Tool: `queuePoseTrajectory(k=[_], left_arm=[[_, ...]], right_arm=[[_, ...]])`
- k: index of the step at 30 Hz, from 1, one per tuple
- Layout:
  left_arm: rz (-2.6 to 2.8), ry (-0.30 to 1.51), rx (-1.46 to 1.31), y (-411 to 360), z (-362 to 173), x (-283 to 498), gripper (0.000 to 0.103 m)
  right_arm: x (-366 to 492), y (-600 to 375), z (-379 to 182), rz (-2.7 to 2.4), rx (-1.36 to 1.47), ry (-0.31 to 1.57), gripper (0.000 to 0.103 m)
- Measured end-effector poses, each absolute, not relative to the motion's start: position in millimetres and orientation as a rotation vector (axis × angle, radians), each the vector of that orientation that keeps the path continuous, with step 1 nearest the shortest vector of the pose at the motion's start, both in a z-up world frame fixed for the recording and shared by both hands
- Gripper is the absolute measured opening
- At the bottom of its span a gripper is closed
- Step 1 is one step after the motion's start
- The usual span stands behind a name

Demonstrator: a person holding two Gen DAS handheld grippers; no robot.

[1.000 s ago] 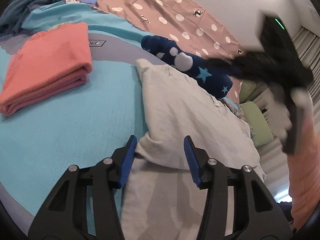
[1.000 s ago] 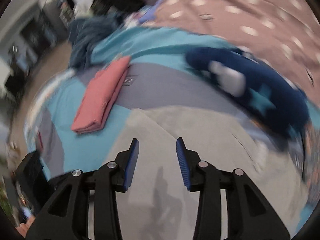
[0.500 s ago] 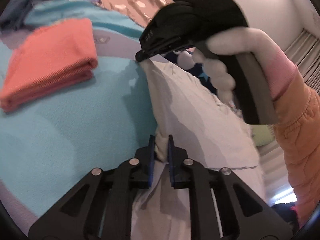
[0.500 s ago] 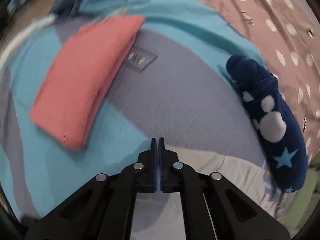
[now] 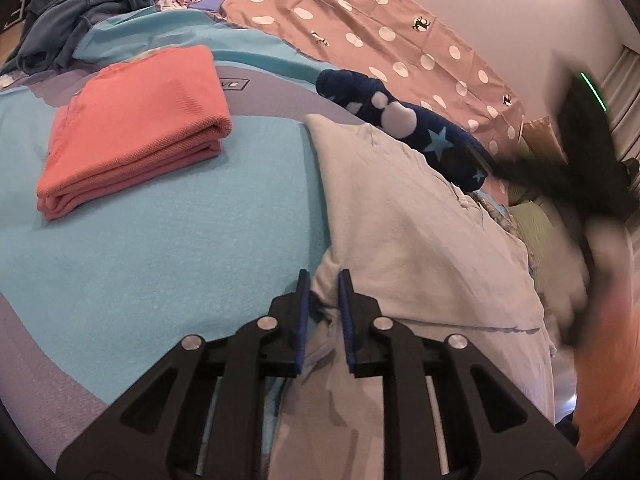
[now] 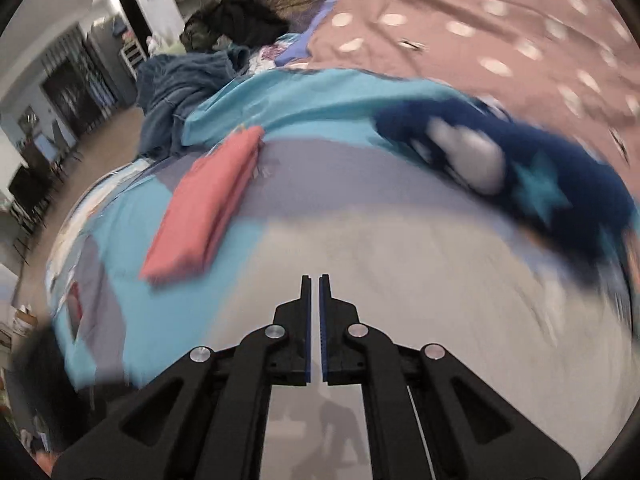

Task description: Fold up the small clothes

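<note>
Since half a second ago, the right gripper (image 5: 576, 152) has swung from directly over the pale grey garment (image 5: 420, 232) to the far right of the left wrist view, where it appears as a dark blur; its own view is motion-blurred. The left gripper (image 5: 323, 300) stays at the garment's near-left edge, its blue pads a narrow gap apart with a pinch of pale cloth between them. The right gripper (image 6: 314, 312) shows its pads almost touching, a thin slit between, and nothing visibly held.

The garment lies spread on the turquoise and grey blanket (image 5: 180, 220), folded over itself, with one corner pointing away from the camera and a creased layer beneath the left gripper. A navy plush sock with white dots and a light blue star (image 5: 404, 128) lies just beyond its far edge. A folded coral garment (image 5: 136, 128) rests well apart to the left on the same blanket. Beyond are a pink polka-dot sheet (image 5: 380, 32) and a heap of dark blue clothing (image 5: 88, 4).
</note>
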State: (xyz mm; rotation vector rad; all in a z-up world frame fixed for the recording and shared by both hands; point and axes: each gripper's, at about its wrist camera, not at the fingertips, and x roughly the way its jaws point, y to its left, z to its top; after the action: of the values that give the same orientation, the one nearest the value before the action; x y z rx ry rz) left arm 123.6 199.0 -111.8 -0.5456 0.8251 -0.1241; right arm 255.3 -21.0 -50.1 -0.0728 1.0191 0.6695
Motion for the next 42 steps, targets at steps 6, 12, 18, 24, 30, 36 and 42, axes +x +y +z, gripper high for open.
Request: queuePoseTrajectory(k=[6, 12, 18, 24, 30, 36, 42], left_arm=[[-0.117, 0.837, -0.547, 197.2, -114.0, 128.1, 0.019], [-0.119, 0.844, -0.545, 198.7, -116.9, 132.7, 0.020], [-0.071, 0.856, -0.479, 191.0, -105.5, 130.5, 0.022], [-0.076, 0.780, -0.274, 132.3, -51.8, 115.7, 0.039], [-0.226, 0.784, -0.151, 46.7, -33.6, 117.9, 0.049], [-0.321, 0.843, -0.135, -8.5, -53.5, 118.2, 0.049], [-0.353, 0.863, -0.110, -19.2, -66.4, 105.3, 0.052]], right_arm=[[164.0, -184.4, -107.4, 0.435, 0.162, 1.081, 0.000], [109.7, -266.4, -96.5, 0.292, 0.399, 0.954, 0.004], [72.9, -381.2, -99.0, 0.045, 0.668, 0.866, 0.021], [51.8, -494.1, -109.6, -0.254, 0.854, 0.853, 0.031], [79.7, -570.1, -107.3, -0.564, 0.864, 0.927, 0.041], [101.2, -602.4, -134.9, -0.666, 0.861, 1.071, 0.047], [30.8, -614.3, -141.4, -0.629, 0.939, 1.013, 0.047]])
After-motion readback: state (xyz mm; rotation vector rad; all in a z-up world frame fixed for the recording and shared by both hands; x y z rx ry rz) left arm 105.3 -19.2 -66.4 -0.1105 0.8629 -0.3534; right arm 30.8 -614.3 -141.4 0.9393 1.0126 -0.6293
